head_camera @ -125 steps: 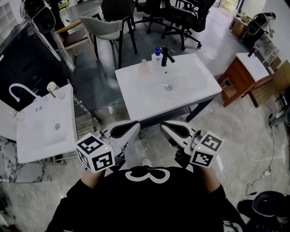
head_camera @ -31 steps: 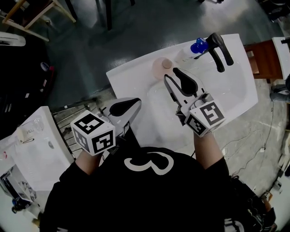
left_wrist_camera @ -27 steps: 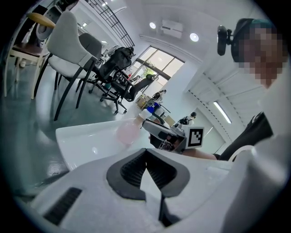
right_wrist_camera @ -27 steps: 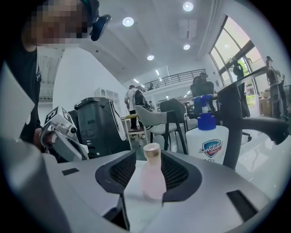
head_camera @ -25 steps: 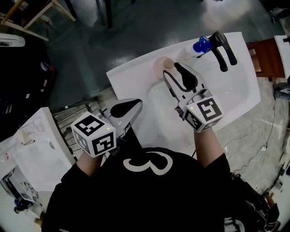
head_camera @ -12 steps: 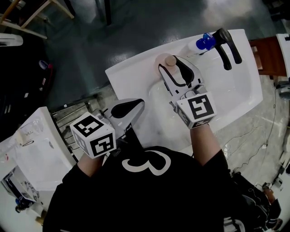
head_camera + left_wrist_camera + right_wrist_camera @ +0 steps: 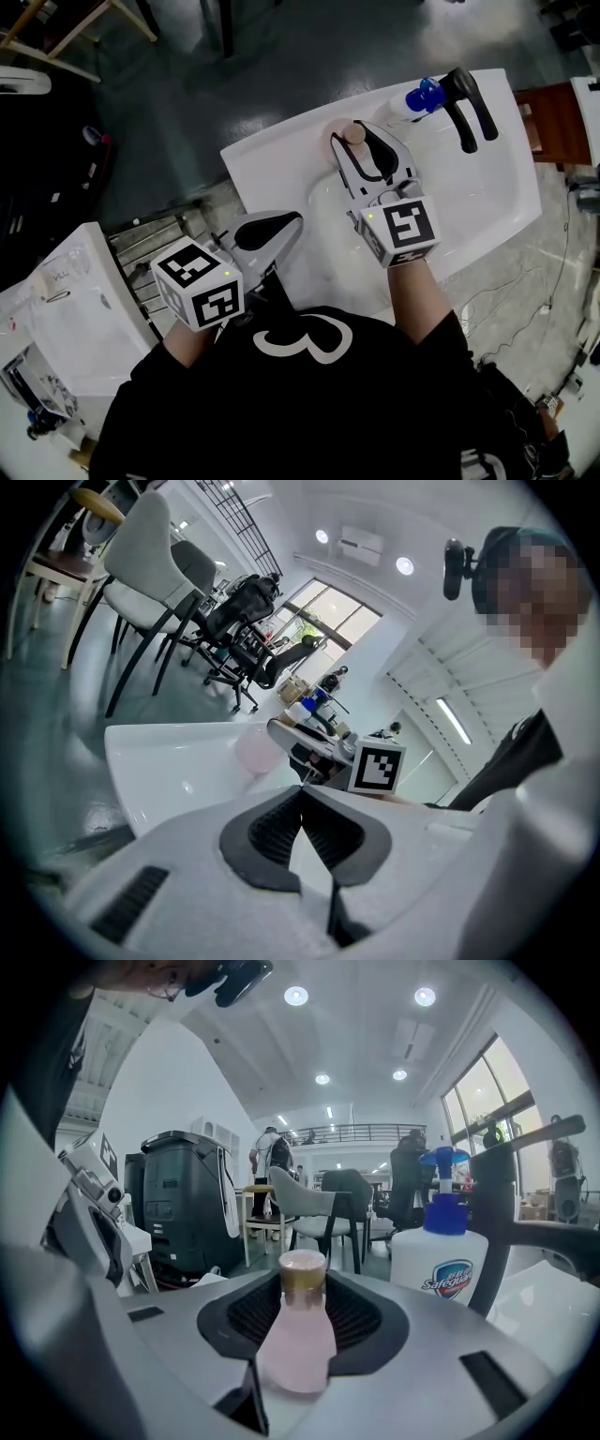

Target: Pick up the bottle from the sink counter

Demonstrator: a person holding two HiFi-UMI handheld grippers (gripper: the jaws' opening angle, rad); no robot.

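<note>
A small pink bottle (image 7: 353, 134) with a tan cap stands upright at the back edge of the white sink counter (image 7: 272, 169). My right gripper (image 7: 360, 142) is open, one jaw on each side of the bottle. In the right gripper view the pink bottle (image 7: 296, 1335) stands between the black pads (image 7: 248, 1312), low in my right gripper (image 7: 302, 1314). Whether the pads touch it is unclear. My left gripper (image 7: 270, 232) hangs shut and holds nothing at the counter's front left corner. In the left gripper view, my left gripper (image 7: 301, 794) shows its tips pressed together.
A white soap bottle with a blue pump (image 7: 412, 98) stands just right of the pink one, beside a black tap (image 7: 466, 103). A second white sink (image 7: 66, 309) lies at the left, a wooden cabinet (image 7: 553, 122) at the right. Chairs (image 7: 323, 1208) stand beyond the counter.
My right gripper has moved forward and left over the basin until its jaws straddle the pink bottle. The left gripper has stayed by the counter's front corner.
</note>
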